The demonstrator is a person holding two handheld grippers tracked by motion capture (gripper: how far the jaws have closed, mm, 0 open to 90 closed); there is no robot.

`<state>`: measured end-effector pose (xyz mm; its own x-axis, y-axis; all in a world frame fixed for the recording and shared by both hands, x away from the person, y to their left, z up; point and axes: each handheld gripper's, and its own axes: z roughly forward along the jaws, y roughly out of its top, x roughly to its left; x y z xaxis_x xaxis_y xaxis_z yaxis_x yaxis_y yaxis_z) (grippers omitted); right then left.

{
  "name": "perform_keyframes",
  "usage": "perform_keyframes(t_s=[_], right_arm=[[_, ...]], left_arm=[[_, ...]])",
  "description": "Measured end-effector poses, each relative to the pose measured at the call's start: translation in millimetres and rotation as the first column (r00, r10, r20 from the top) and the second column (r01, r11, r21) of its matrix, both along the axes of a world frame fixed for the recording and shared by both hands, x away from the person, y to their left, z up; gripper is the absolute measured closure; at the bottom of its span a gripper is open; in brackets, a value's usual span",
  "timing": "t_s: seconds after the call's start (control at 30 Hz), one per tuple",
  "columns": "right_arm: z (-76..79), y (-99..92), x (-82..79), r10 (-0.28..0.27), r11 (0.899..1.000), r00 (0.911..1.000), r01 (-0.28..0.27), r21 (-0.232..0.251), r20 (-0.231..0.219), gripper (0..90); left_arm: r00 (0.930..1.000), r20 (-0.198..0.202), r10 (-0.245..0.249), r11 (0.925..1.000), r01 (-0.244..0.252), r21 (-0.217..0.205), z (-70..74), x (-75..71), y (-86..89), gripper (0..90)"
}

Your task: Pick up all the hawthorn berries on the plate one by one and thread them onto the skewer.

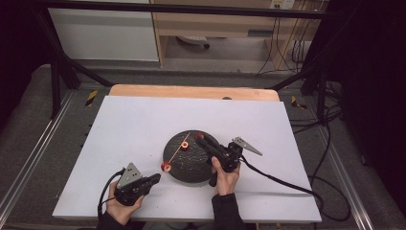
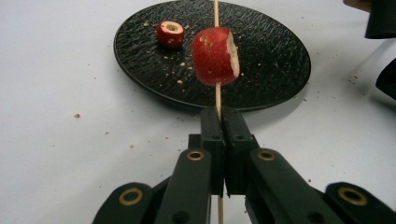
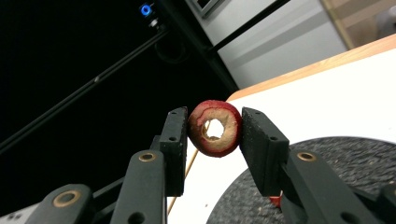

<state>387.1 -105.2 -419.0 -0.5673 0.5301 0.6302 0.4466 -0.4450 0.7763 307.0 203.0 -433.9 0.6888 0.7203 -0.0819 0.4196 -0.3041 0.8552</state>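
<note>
Black jaws of the left gripper point(image 2: 219, 123) are squeezed tight on a thin wooden stick point(image 2: 217, 95). One red fruit piece point(image 2: 215, 56) is stuck on that stick, just past the jaw tips, and it hangs over the near edge of a round black plate point(image 2: 275, 56). The stick runs on, far and to the right, over the plate. Another little red ring point(image 2: 170, 33) lies on the plate, on its far left part, with crumbs around it. The right gripper point(image 3: 214, 128) pinches a red fruit ring point(image 3: 215, 127) with a hole in the middle, holding it up above the plate's far side. The plate sits on a white table point(image 1: 134, 129), near the middle, closer to the person's side.
</note>
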Motion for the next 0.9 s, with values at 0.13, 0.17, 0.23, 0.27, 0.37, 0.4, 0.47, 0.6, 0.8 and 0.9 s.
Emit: perform_keyframes(t_s=[0.13, 0.17, 0.23, 0.27, 0.37, 0.4, 0.47, 0.6, 0.8, 0.9], right_arm=[[-0.2, 0.2, 6.7, -0.031, 0.999, 0.9995, 0.031, 0.033, -0.004, 62.9], [0.1, 0.2, 8.4, -0.036, 0.998, 0.9993, 0.036, 0.043, -0.009, 62.9], [0.7, -0.1, 11.9, -0.044, 0.998, 0.9990, 0.044, 0.054, -0.006, 62.9], [1.3, 0.4, 13.2, -0.049, 0.997, 0.9988, 0.049, 0.058, -0.007, 62.9], [2.7, 3.4, 17.8, -0.057, 0.996, 0.9983, 0.057, 0.062, -0.012, 62.9], [3.1, 4.7, 19.1, -0.059, 0.996, 0.9982, 0.059, 0.066, -0.016, 62.9], [3.2, 8.0, 22.0, -0.059, 0.996, 0.9981, 0.060, 0.071, -0.017, 62.9], [1.5, 11.7, 25.3, -0.064, 0.994, 0.9975, 0.066, 0.086, -0.028, 62.9], [-0.7, 13.2, 27.4, -0.072, 0.991, 0.9965, 0.076, 0.112, -0.042, 62.9], [-1.0, 15.0, 28.0, -0.070, 0.991, 0.9968, 0.074, 0.114, -0.039, 62.9]], left_arm=[[1.0000, -0.006, 0.006, 0.9999, -0.006, -0.010, -0.5, 0.8, -3.1, 88.2], [0.9999, -0.008, 0.007, 0.9999, -0.007, -0.011, -0.6, 1.0, -3.9, 88.3], [0.9999, -0.011, 0.009, 0.9998, -0.009, -0.019, -0.8, 1.7, -5.5, 88.2], [0.9999, -0.013, 0.010, 0.9997, -0.010, -0.023, -0.8, 2.0, -6.3, 88.3], [0.9998, -0.015, 0.008, 0.9995, -0.008, -0.030, -0.9, 2.0, -9.2, 88.2], [0.9998, -0.017, 0.007, 0.9994, -0.007, -0.033, -0.7, 2.0, -10.2, 88.2], [0.9998, -0.018, 0.006, 0.9992, -0.006, -0.038, -0.5, 1.8, -12.0, 88.2], [0.9997, -0.023, 0.008, 0.9987, -0.009, -0.049, -0.6, 1.6, -13.1, 88.2], [0.9995, -0.029, 0.009, 0.9984, -0.010, -0.055, -1.0, 1.7, -14.3, 88.2], [0.9995, -0.030, 0.010, 0.9983, -0.011, -0.058, -1.3, 1.5, -15.5, 88.3]])
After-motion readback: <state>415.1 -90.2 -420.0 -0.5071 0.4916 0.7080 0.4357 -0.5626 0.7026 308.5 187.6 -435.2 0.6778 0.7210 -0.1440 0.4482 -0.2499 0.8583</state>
